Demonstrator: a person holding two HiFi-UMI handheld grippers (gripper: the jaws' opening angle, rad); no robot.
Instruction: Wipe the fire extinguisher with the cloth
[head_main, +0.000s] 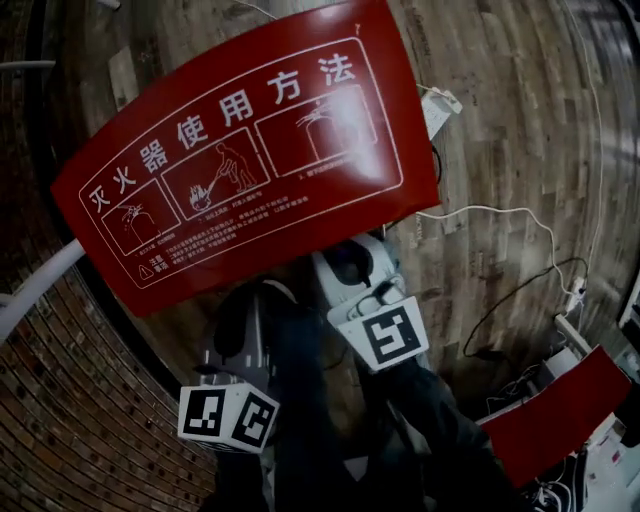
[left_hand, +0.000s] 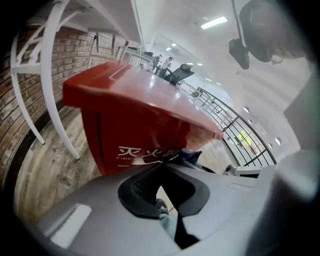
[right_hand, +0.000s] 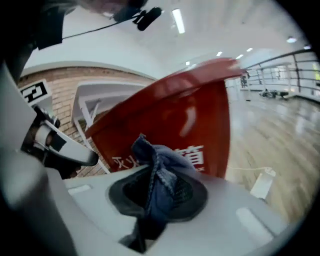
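Right gripper view, right tool (right_hand: 159, 186) tilted downward, pinching blue cloth (right_hand: 161, 162), left tool (left_hand: 160, 194) narrowly parted

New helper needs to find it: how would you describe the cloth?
Start at the big red box with white Chinese lettering. Right in front of it, the right claw is shut on a crumpled dark-blue fabric cloth that sticks up out of it. It is the only soft, blue thing among hard red and grey surfaces.
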